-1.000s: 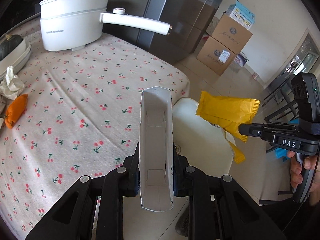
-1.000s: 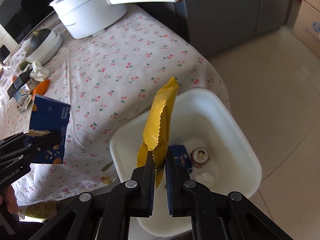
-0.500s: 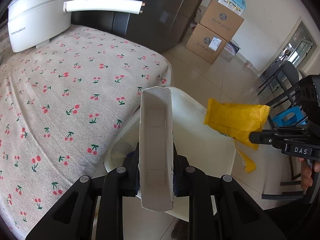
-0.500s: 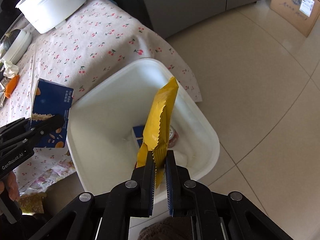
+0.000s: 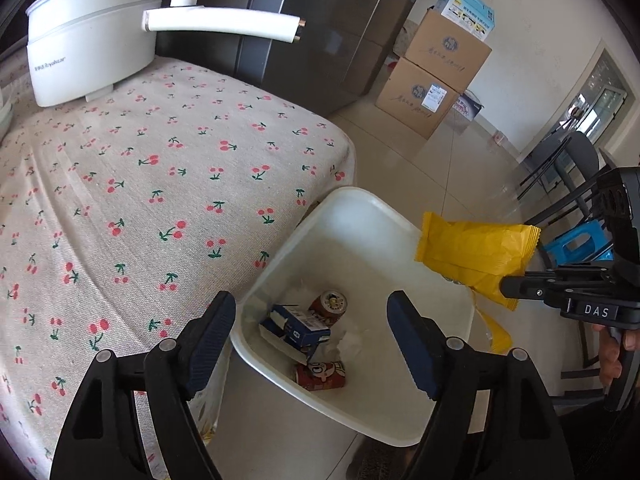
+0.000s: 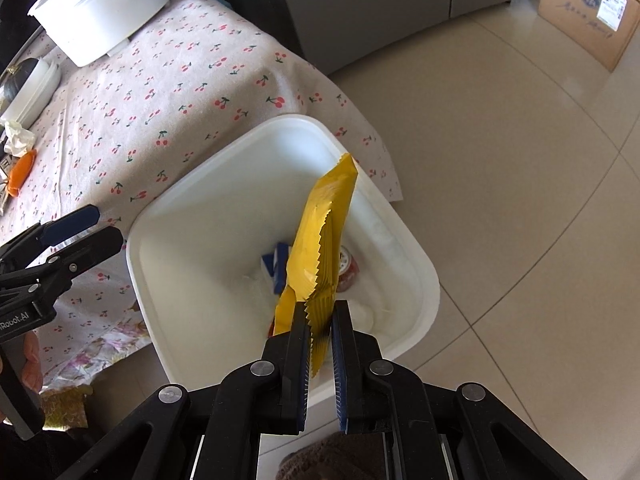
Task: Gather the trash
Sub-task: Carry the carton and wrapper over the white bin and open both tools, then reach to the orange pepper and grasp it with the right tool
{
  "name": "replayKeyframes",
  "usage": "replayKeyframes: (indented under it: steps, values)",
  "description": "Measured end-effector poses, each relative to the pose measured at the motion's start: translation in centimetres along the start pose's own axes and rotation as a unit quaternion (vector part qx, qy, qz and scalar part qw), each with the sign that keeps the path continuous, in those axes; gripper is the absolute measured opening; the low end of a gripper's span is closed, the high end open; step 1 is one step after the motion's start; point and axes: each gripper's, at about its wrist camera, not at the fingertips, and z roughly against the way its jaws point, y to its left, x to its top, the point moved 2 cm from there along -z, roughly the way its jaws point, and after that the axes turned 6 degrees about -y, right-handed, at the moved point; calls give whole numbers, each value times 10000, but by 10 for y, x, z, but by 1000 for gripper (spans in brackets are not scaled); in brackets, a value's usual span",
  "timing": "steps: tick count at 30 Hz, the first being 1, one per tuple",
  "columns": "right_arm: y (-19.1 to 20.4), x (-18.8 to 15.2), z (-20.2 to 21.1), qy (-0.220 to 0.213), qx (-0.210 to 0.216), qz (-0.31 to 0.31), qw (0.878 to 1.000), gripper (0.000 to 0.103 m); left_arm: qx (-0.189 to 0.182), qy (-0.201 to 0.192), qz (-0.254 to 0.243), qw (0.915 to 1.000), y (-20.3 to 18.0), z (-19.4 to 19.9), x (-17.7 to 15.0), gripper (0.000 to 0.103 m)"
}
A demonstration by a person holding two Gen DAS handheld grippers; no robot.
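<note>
yellow foil, the snack wrapper, was clamped by its crimped end between the closed fingers of the right gripper and was held upright above the open white bin, which stood on the floor against the corner of the bench with the cherry-print cloth. the left gripper was seen with its jaws just opened wide and nothing between them; it hung over the bin's near rim. a blue carton lay at the bottom of the bin beside two cans and some white tissue.

the step in hand was judged to be the release of the wrapper. it would be done well if the right gripper were kept over the middle of the bin, away from the far rim, and the jaws were parted fully so that the serrated edge was not caught on a pad. because the wrapper was light and broad, a low release would be safer than a high one, as it could drift past the rim onto the floor. more litter, an orange scrap and crumpled paper, was left at the far edge of the bench.
</note>
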Motion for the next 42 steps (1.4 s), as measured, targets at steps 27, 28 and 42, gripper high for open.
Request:
replayKeyframes:
  steps: [27,28,42]
  values:
    - [97,27,-8,-221,-281,551,9978,79,1784,-308,751,9806,147,152,-29,99]
    - [103,29,-9,-225,-261,575,9977,79,1842,-334,761,9794,153,158,-32,100]
    - [244,57,-32,-517,92,1002,9936,81,2846,-560,1290,9483,243,234,-59,103]
